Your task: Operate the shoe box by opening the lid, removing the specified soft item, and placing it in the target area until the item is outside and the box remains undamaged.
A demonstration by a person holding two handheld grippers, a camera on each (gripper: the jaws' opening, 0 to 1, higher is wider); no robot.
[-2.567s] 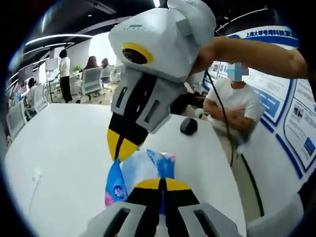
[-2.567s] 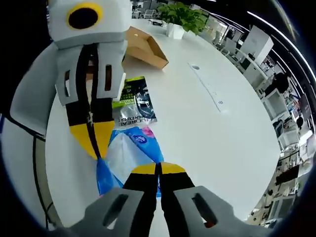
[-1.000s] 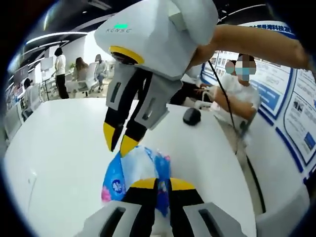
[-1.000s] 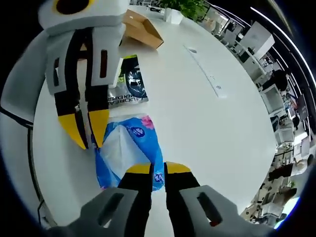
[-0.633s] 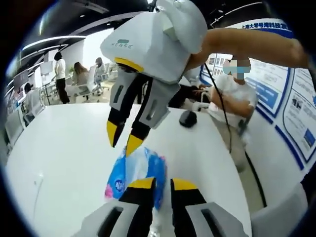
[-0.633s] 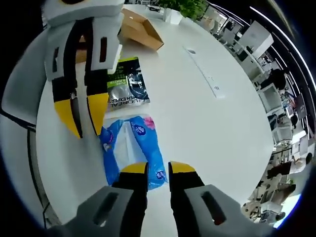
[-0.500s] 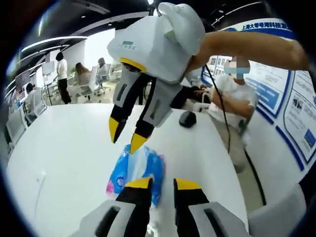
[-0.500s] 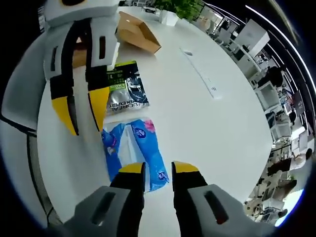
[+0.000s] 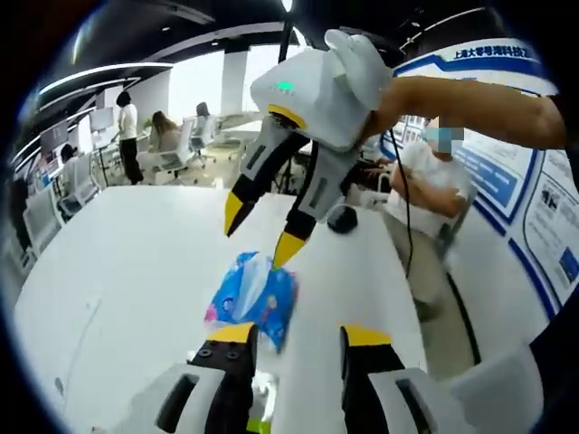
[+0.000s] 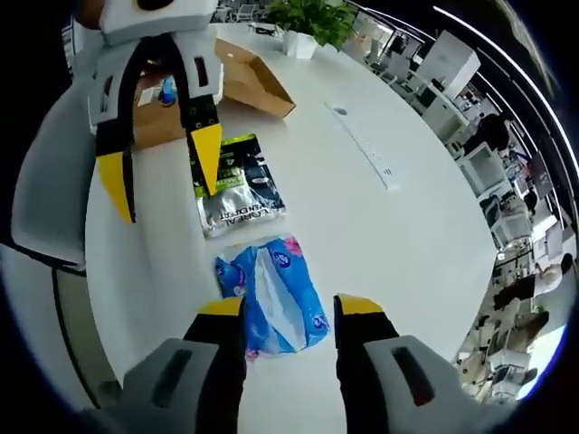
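Blue tissue pack (image 10: 276, 303) flat on white table (image 10: 380, 244), both claws wide, clear of pack edges

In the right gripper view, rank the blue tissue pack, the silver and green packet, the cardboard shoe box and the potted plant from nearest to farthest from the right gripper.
1. Blue tissue pack, on the table just ahead of the right gripper, between its open jaws.
2. Silver and green packet, just beyond it.
3. Cardboard shoe box, farther up the table.
4. Potted plant, at the far edge.
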